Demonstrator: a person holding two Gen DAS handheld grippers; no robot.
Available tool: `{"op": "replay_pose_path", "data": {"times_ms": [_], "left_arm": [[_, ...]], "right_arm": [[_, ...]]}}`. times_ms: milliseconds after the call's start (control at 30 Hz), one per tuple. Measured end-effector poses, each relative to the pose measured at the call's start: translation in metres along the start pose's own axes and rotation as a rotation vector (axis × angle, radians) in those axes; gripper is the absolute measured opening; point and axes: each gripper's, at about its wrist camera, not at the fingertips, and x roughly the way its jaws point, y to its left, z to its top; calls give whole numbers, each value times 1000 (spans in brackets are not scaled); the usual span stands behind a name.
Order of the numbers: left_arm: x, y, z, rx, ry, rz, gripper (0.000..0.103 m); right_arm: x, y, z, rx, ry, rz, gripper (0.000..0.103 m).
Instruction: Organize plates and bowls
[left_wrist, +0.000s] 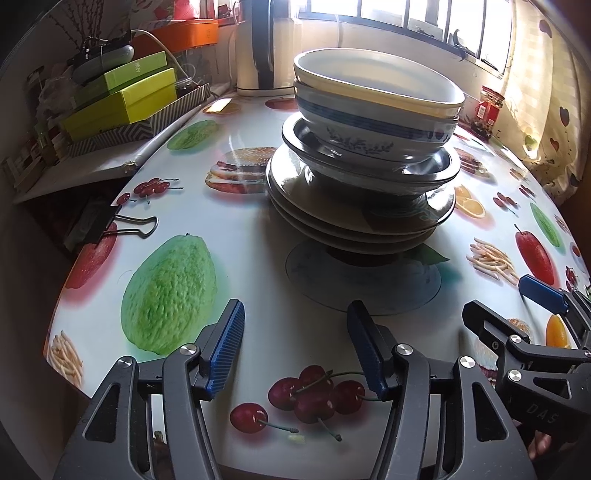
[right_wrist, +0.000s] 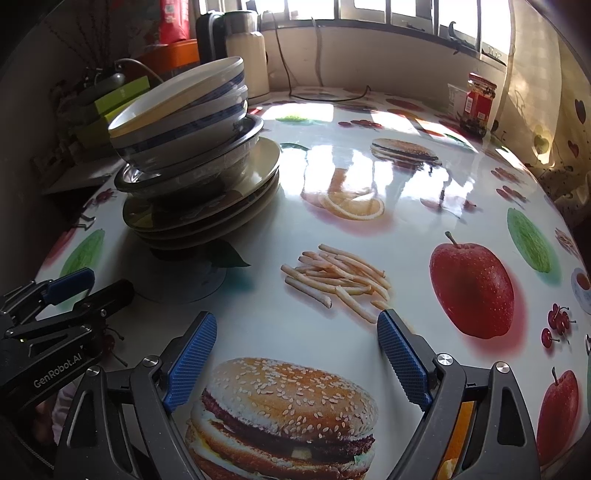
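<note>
Much of the stack (left_wrist: 365, 166) hides itself from me: the foot of the lowest plate is lost in shadow, and I cannot count with certainty how many plates (left_wrist: 354, 225) lie under the bowls, three rims perhaps. From my right camera the stack (right_wrist: 192, 155) sits at the far left, and the top bowls tilt towards me so that their insides are mostly out of sight. The stack stands near the middle of the table (left_wrist: 258, 258), beyond my left gripper (left_wrist: 295, 347) and well apart from it. On top sits a cream bowl (left_wrist: 376, 81) with a smooth glazed rim, nested in a white bowl (left_wrist: 369, 133) banded in blue with a leaf pattern; under these a shiny metal bowl (left_wrist: 436, 166) with a rolled lip, then the flat pale plates. The tablecloth is glossy plastic printed with fruit, burgers and fries, and glare whitens its far part. My left gripper's ribbed blue pads (left_wrist: 225, 347) stand spread with nothing between them, only the printed cherries beneath. My right gripper (right_wrist: 295, 358) is likewise spread and empty above the printed burger, its pads (right_wrist: 402, 358) finely knurled. A black binder clip (left_wrist: 99, 225) bites the table's left edge. A red-labelled jar (right_wrist: 478, 105) stands by the window, its contents too dark to make out.
</note>
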Motion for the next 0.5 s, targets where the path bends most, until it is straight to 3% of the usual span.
{"op": "replay_pose_path", "data": {"times_ms": [500], "left_arm": [[0, 0, 0, 0, 0, 0, 60]], "right_arm": [[0, 0, 0, 0, 0, 0, 90]]}}
